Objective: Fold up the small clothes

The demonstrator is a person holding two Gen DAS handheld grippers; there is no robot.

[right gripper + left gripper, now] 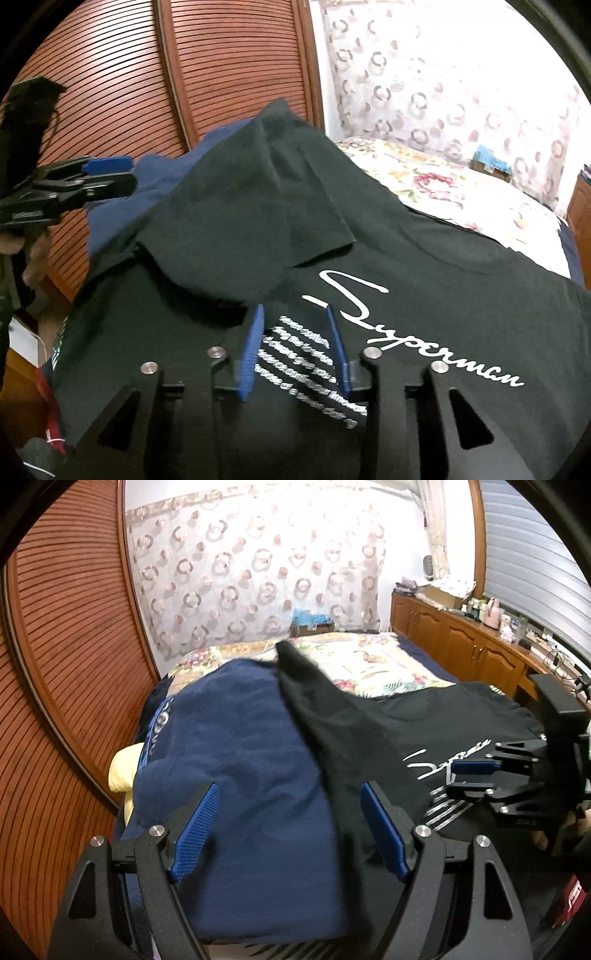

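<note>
your left gripper point(290, 825) fills the near edge of the left wrist view, its blue pads spread wide with nothing between them, hovering over a navy garment point(243, 775) heaped on the bed. just to its right lies the black t-shirt point(424, 266), print side up, with white script lettering point(417, 332) across the chest. your right gripper point(295, 347) sits low over that print, its pads apart at a middling gap and empty; whether the tips touch the cloth, i cannot tell.

the shirt lies mostly flat on the floral bedspread point(454, 188), but its left sleeve point(251, 192) is flipped inward over the chest and partly rides on the navy heap. that reads to me as the first side fold under way, not finished.

next, i would say you need a grip on that left edge: bring the left gripper across, pinch the sleeve or shoulder seam, and lay it flat and square. keep clear of the navy cloth beneath, or you may lift both layers together.
</note>
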